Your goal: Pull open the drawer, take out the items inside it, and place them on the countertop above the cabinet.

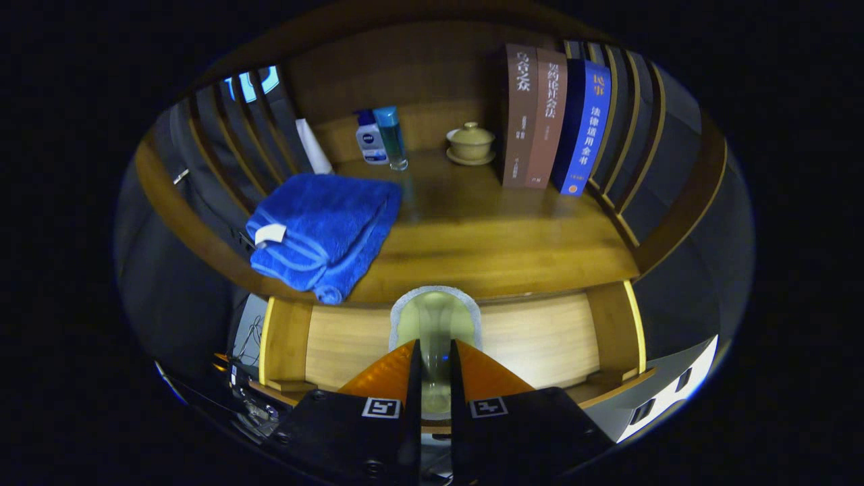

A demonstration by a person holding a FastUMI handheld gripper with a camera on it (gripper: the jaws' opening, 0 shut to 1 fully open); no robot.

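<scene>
**Claw clamped on glass over open drawer**

My claw [435,364] is grasping a clear glass [436,331], both fingers [388,371] pressed on its sides with only a narrow gap between them. The glass sits upright between the fingers, its rim toward the desk edge. Below and behind it is the open drawer [540,337], pale wood bottom, side walls showing left and right of my fingers.

Just beyond the glass is the desk [486,236], the top of the cabinet. On it, ahead and to the left, a folded blue towel [320,233] lies with one corner hanging over the front edge. Further back stand a white bottle [369,138] and a teal bottle [391,138], touching or nearly so. To their right, a small lidded cup on a saucer [470,143]. Right of that, three upright books [553,118] side by side, two brown, one blue, against the slatted side rail [624,128].
</scene>
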